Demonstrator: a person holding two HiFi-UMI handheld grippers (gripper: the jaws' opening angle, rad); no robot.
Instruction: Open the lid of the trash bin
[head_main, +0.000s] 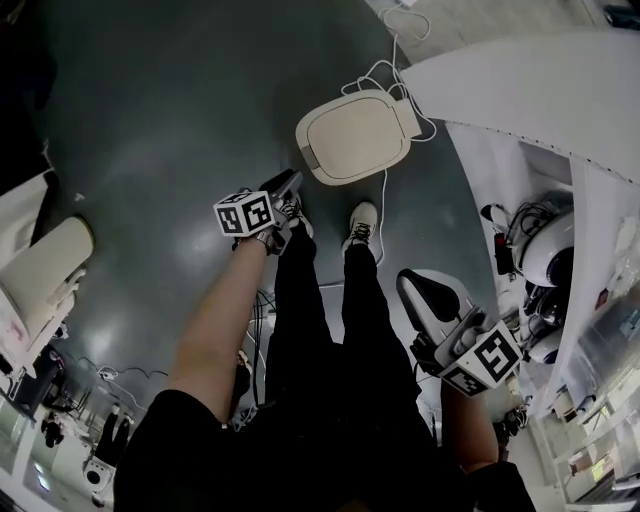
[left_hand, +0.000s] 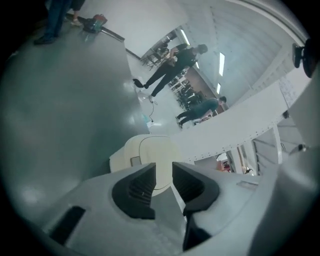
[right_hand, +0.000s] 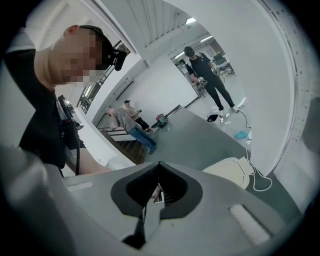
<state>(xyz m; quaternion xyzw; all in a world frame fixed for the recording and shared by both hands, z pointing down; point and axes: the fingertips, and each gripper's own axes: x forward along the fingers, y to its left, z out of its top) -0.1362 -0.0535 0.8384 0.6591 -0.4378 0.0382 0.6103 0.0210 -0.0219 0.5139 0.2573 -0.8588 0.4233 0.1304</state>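
The trash bin (head_main: 355, 136) is a low cream-coloured bin on the grey floor, its rounded lid down. In the head view my left gripper (head_main: 288, 181) hangs just short of the bin's near left side, well above the floor. In the left gripper view the bin (left_hand: 150, 152) shows just past the left gripper (left_hand: 164, 172), whose jaws stand apart with nothing between them. My right gripper (head_main: 412, 283) hangs lower right, by my right leg, away from the bin. In the right gripper view the right gripper (right_hand: 159, 166) has its tips together and the bin (right_hand: 231, 171) lies to the right.
A white cable (head_main: 386, 72) loops round the bin's far side and runs down past my right shoe (head_main: 362, 222). A white curved structure (head_main: 520, 85) borders the right. White equipment (head_main: 40, 270) stands at the left, more gear (head_main: 545, 250) at the right. People (left_hand: 170, 67) stand far off.
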